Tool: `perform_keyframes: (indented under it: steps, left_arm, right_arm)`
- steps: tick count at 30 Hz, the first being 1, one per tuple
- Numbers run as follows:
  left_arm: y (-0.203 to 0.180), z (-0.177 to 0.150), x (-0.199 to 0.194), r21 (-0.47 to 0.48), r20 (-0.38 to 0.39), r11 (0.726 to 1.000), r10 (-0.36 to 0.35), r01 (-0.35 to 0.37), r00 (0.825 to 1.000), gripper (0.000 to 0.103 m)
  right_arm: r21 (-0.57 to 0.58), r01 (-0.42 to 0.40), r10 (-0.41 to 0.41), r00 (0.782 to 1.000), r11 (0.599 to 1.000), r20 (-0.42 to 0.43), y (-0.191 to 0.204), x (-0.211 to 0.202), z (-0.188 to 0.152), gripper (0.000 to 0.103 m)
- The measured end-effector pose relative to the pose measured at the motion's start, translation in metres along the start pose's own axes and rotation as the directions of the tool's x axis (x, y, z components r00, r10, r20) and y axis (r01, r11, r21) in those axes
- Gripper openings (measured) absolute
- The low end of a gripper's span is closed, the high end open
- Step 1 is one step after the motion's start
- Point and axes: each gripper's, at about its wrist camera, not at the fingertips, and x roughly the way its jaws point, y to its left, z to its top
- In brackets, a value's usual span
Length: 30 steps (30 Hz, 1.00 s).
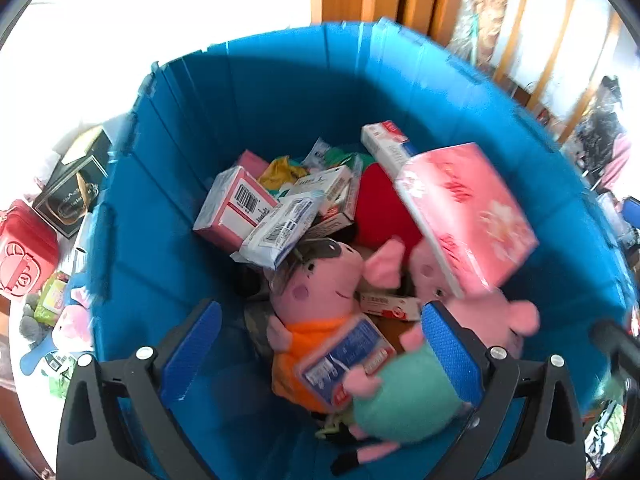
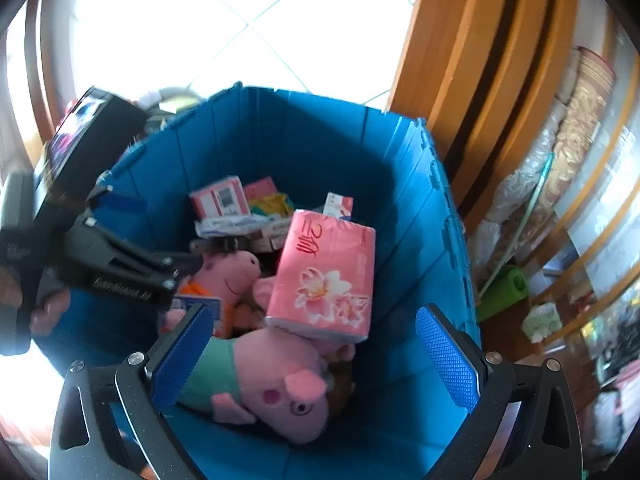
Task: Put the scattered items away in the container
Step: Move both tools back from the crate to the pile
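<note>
The pale floor (image 1: 120, 20) carries the blue bin (image 1: 280, 92), a red box (image 1: 24, 252) and a black box (image 1: 72, 196) beside it

Orange wooden door frame (image 2: 452, 92) (beside tiled floor (image 2: 224, 20))

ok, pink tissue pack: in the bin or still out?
In. The pink tissue pack lies tilted atop the plush pigs inside the blue bin; both hand-held grippers are open, neither holding it.

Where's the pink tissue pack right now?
Inside the blue bin, right of centre in both views: the tissue pack lies tilted on the pig toy in green.
</note>
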Motion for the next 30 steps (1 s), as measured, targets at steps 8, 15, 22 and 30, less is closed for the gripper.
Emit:
perform_keyframes:
  steps: [8, 15, 22, 30]
  left_arm:
    - [-0.004, -0.053, -0.068, 0.023, 0.164, 1.000, -0.020, 0.017, 0.986, 0.102]
    - [0.022, -0.099, -0.114, 0.024, 0.254, 1.000, -0.004, -0.002, 0.967, 0.102]
    - [0.088, -0.155, -0.162, -0.008, 0.317, 1.000, 0.025, -0.024, 0.948, 0.102]
    - [0.186, -0.223, -0.190, -0.075, 0.311, 0.994, 0.093, -0.073, 0.946, 0.102]
  right_arm:
    - [0.018, 0.050, -0.051, 0.997, 0.999, 0.052, 0.022, -0.026, -0.021, 0.103]
    - [0.037, 0.022, -0.026, 0.995, 0.999, 0.096, 0.070, -0.055, -0.033, 0.103]
    - [0.035, 0.010, -0.015, 0.992, 0.999, 0.127, 0.149, -0.079, -0.024, 0.103]
    - [0.006, -0.056, 0.054, 0.988, 0.998, 0.145, 0.260, -0.091, -0.015, 0.103]
